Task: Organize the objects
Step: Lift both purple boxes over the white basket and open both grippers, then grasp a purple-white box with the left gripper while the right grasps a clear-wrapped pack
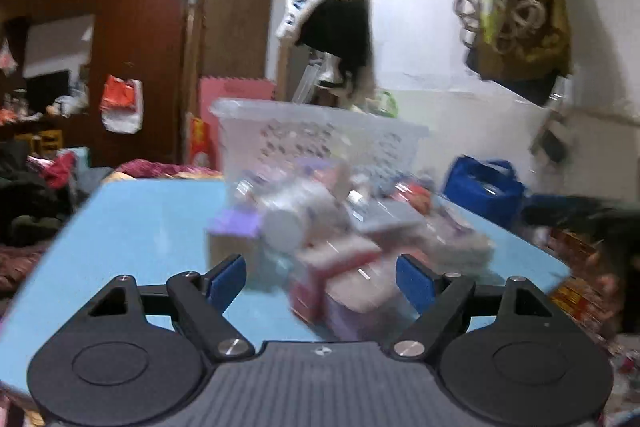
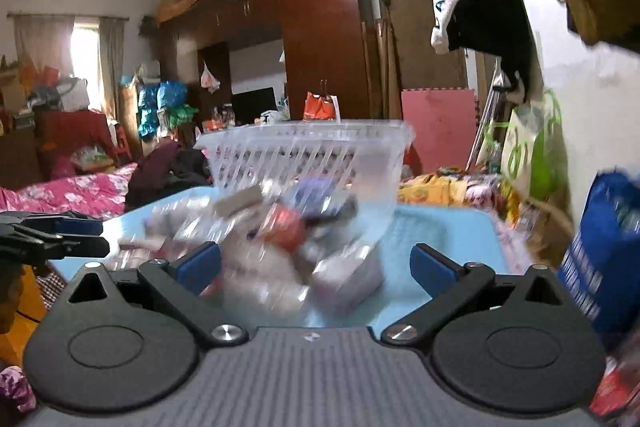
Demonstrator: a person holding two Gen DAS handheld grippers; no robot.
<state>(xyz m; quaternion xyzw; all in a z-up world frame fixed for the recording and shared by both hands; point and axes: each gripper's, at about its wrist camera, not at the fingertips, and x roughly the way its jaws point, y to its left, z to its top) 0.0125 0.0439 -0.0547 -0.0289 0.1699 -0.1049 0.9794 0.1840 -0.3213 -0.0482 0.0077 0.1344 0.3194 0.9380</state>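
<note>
A blurred heap of small boxes, packets and bottles lies on the light blue table, in front of a clear plastic slotted basket. My left gripper is open, its blue pads on either side of the near edge of the heap, holding nothing. In the right wrist view the same heap and basket show. My right gripper is open and empty just in front of the heap. The left gripper's fingers reach in at the left edge.
A blue bag stands beyond the table's right side, also in the right wrist view. A bed with pink covers, dark wardrobes and hanging clothes surround the table.
</note>
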